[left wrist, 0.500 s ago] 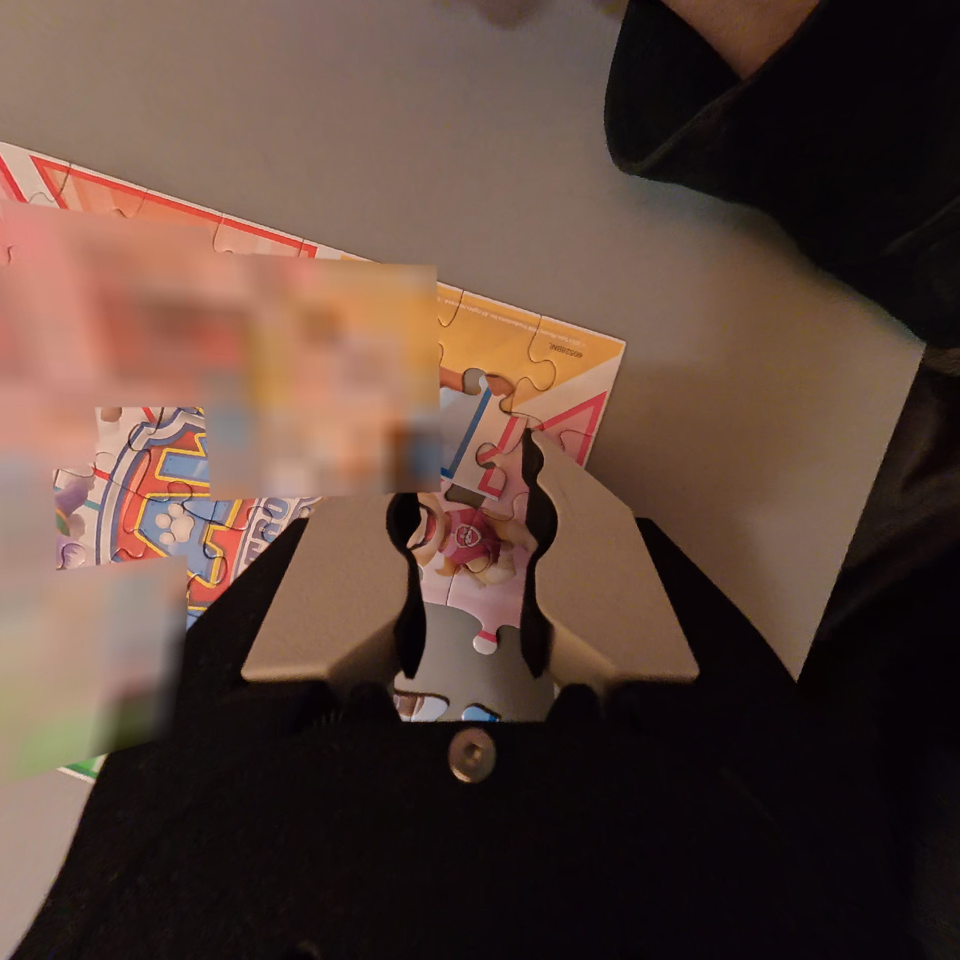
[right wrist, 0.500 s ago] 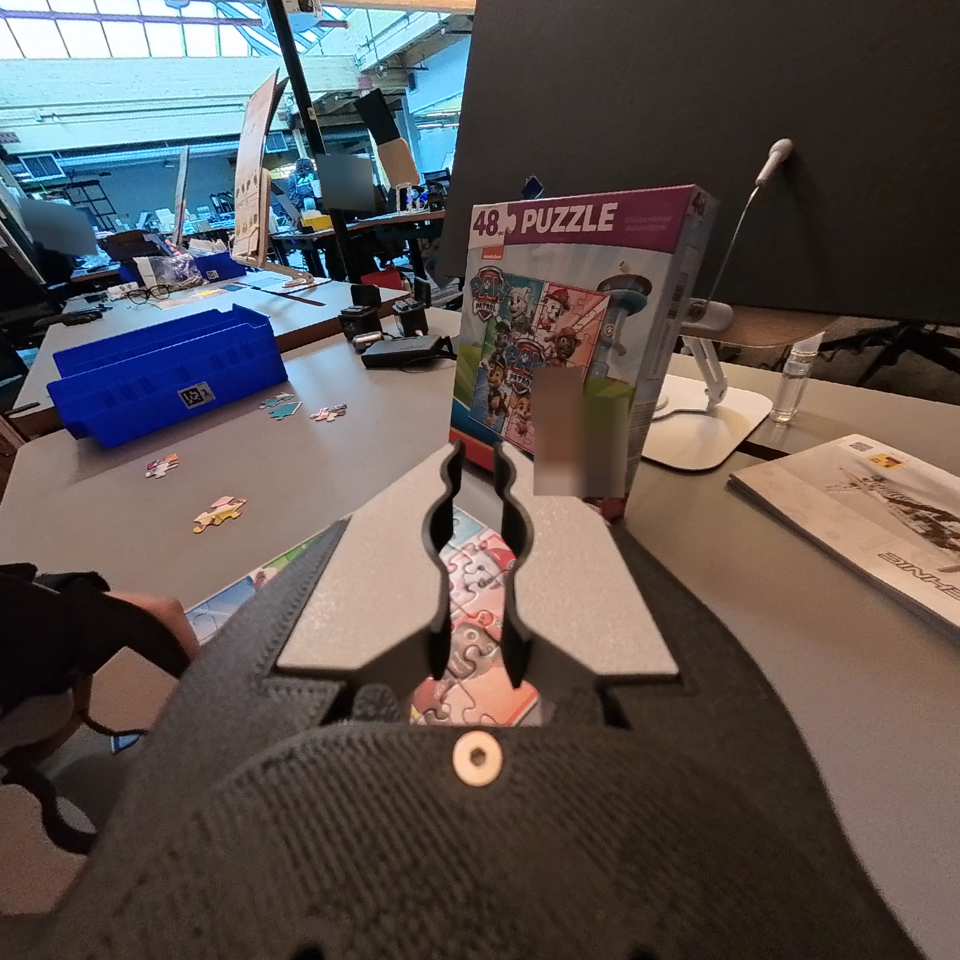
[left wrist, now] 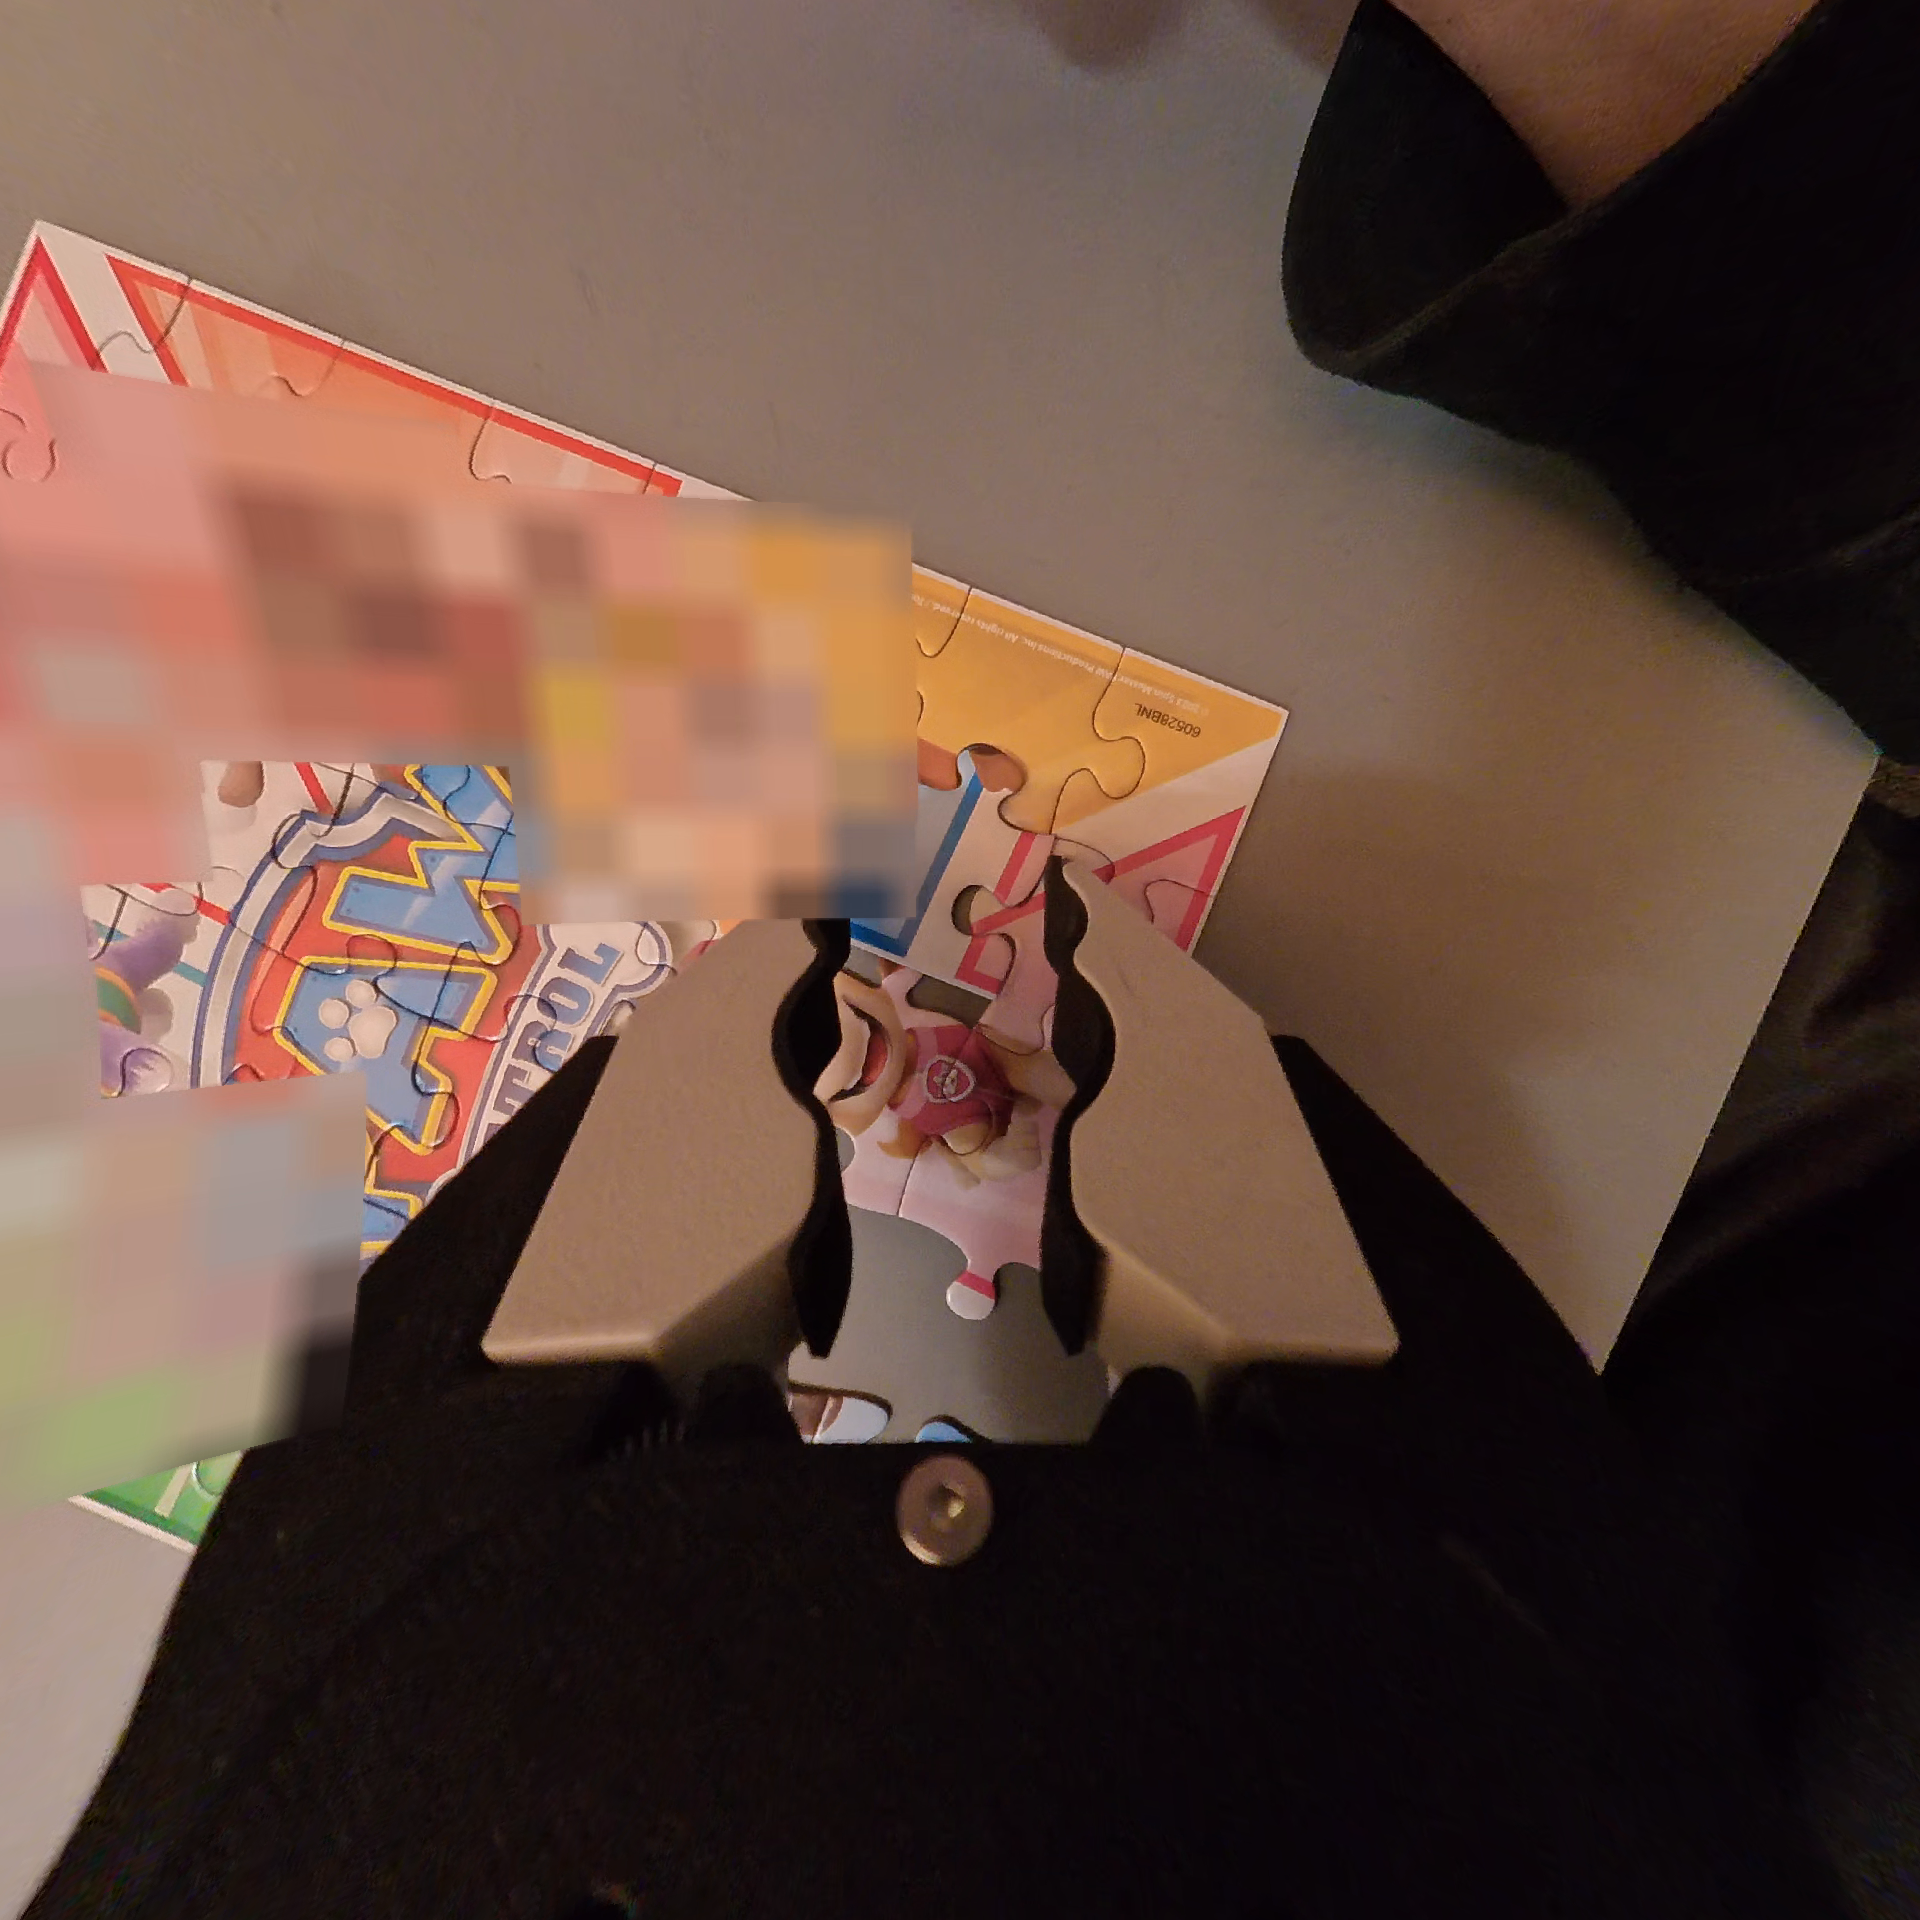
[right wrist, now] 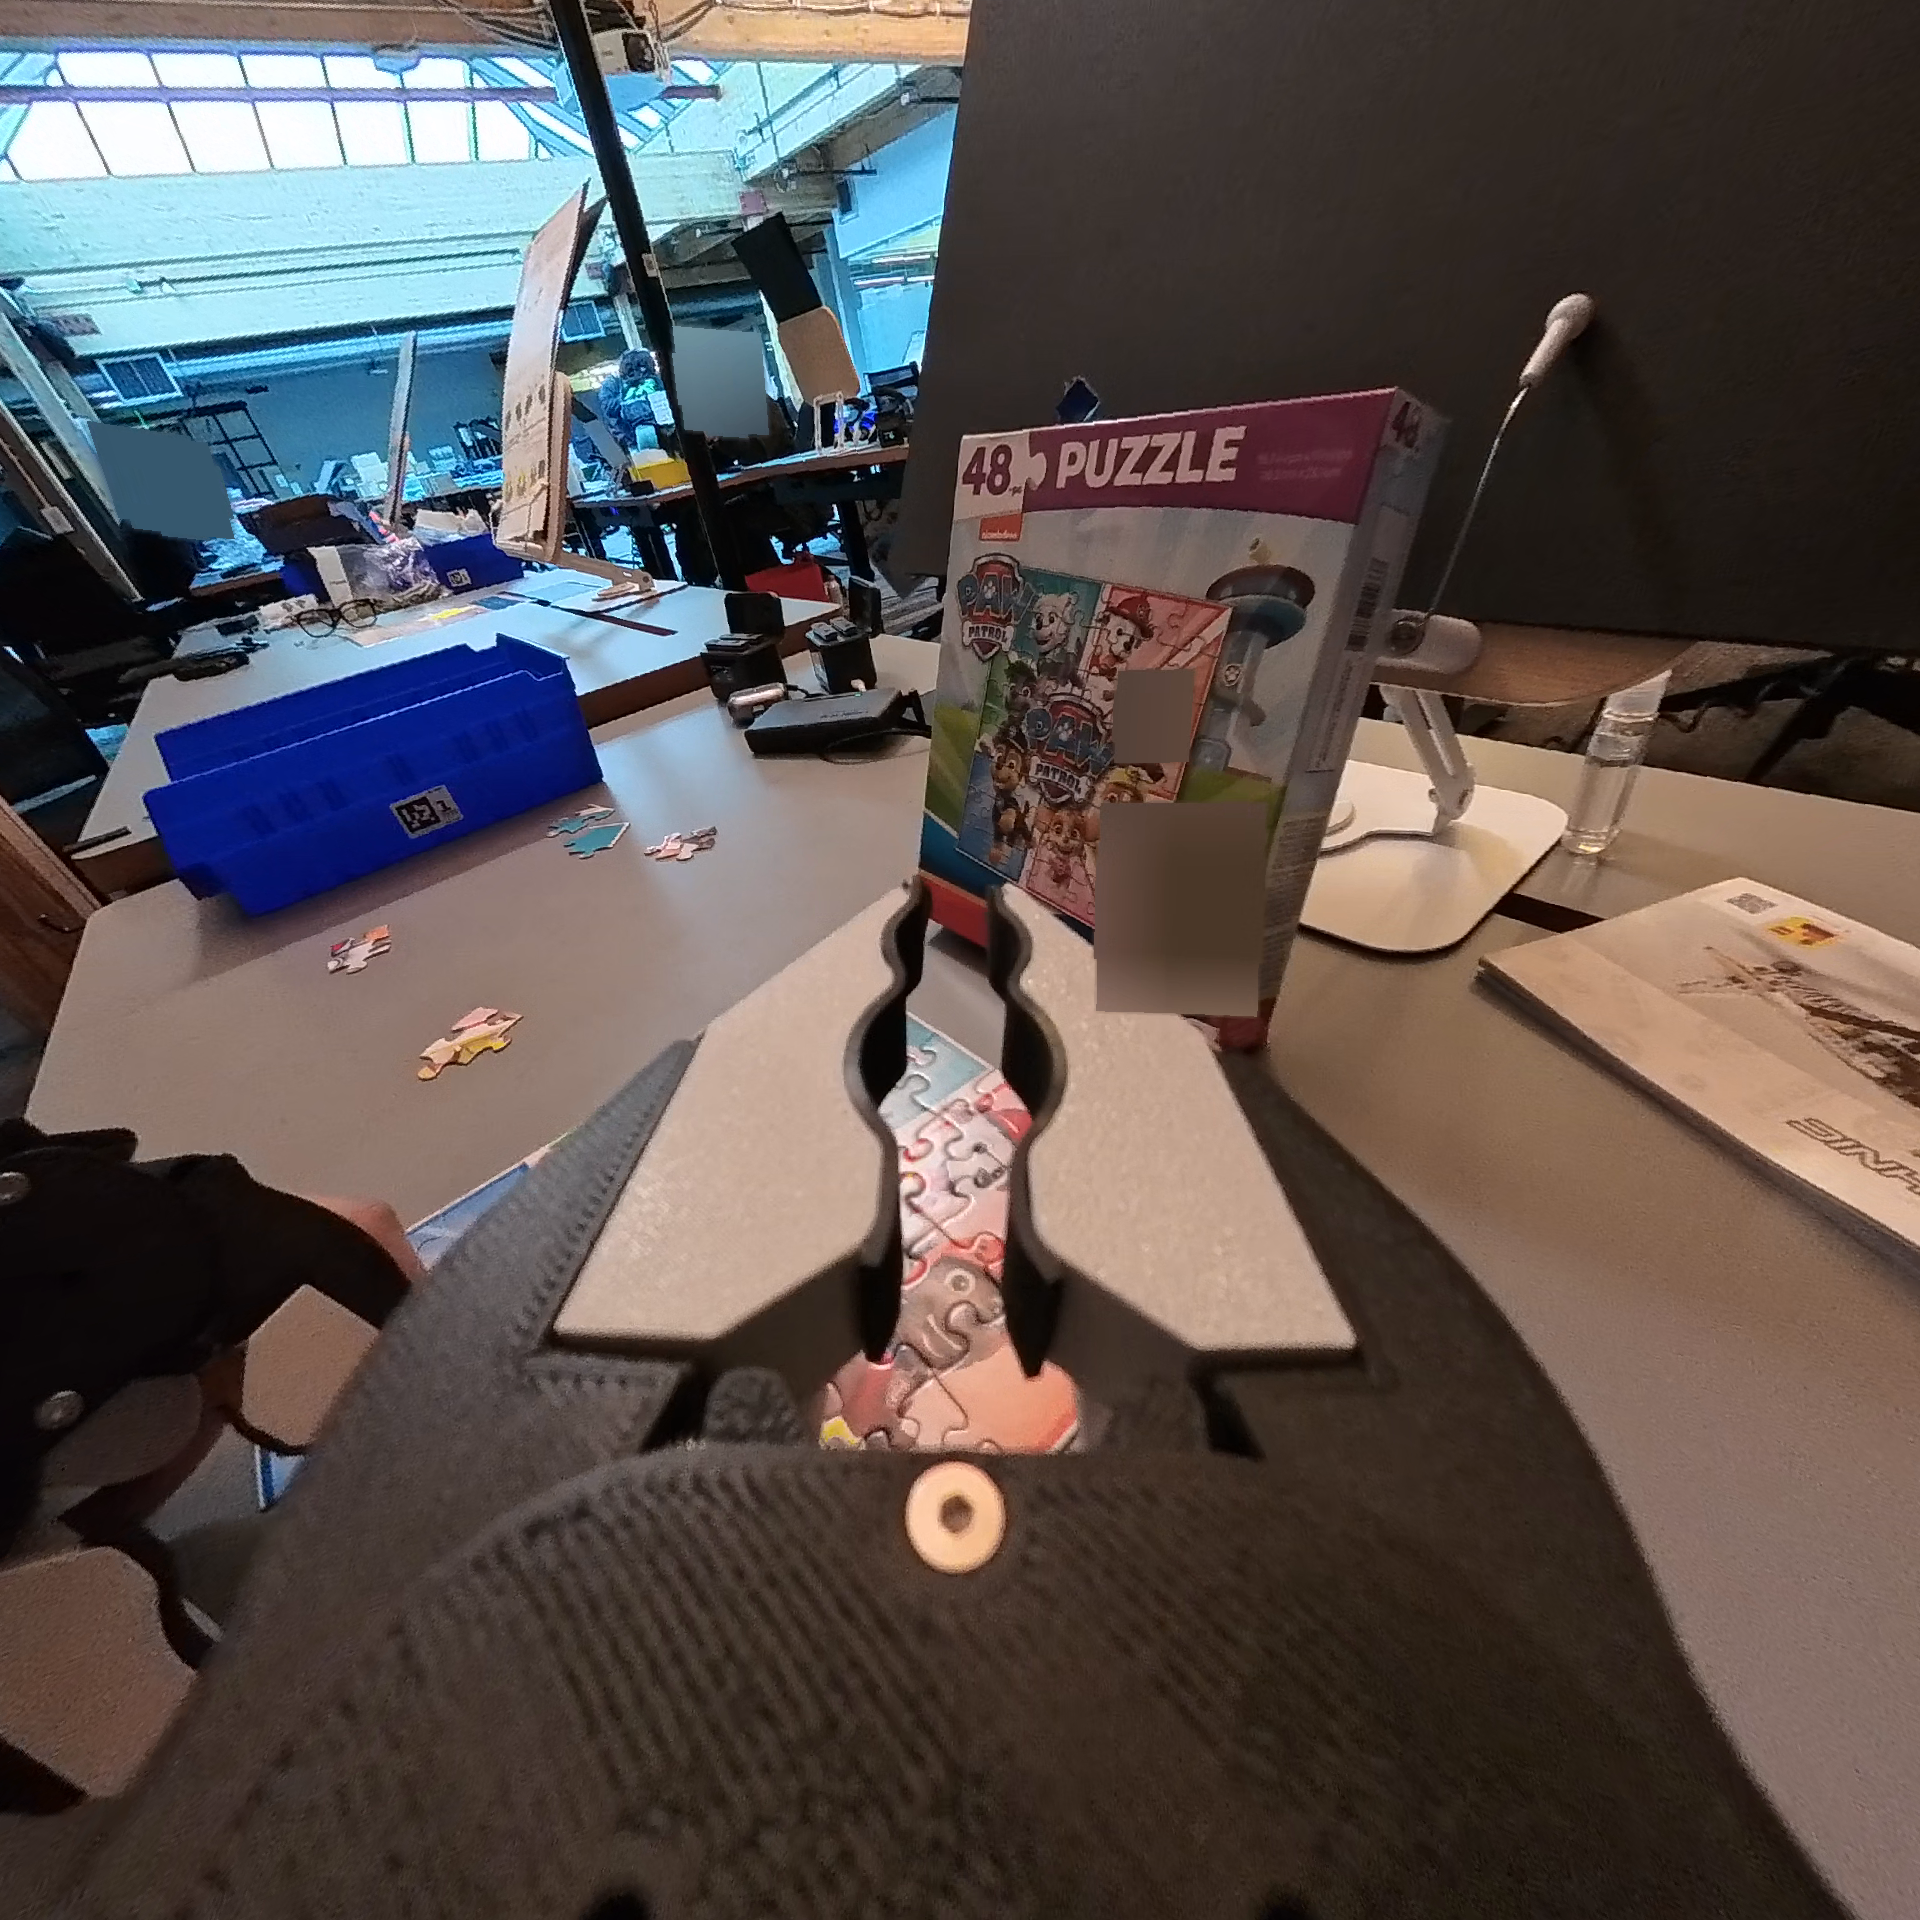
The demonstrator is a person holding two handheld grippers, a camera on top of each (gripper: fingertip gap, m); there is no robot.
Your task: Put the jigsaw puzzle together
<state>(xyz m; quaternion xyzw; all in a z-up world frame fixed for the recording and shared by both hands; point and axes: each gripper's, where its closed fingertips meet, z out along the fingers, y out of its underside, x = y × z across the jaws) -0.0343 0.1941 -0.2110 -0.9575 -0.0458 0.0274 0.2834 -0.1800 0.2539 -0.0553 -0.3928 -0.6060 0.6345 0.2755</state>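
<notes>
In the left wrist view an assembled, colourful jigsaw puzzle (left wrist: 1039, 707) lies flat on the grey table (left wrist: 1039, 312). My left gripper (left wrist: 940, 904) points down at its right part, open, with nothing between the pads. Its right fingertip (left wrist: 1060, 883) is at a white, blue and pink piece (left wrist: 966, 852) that sits slightly askew. A hole in the puzzle (left wrist: 914, 1309) shows bare table between the fingers. My right gripper (right wrist: 956, 896) hovers above the same puzzle (right wrist: 956, 1143), its fingers a narrow gap apart with nothing between them.
A puzzle box (right wrist: 1164, 644) stands upright just beyond the right gripper. Loose pieces (right wrist: 468, 1039) lie to the left, before a blue bin (right wrist: 364, 758). A booklet (right wrist: 1745, 1049), a white stand (right wrist: 1434, 862) and a bottle (right wrist: 1616, 769) are at the right. A dark sleeve (left wrist: 1662, 312) overhangs the table. The tips of one gripper are about 20 cm away from the tips of the other.
</notes>
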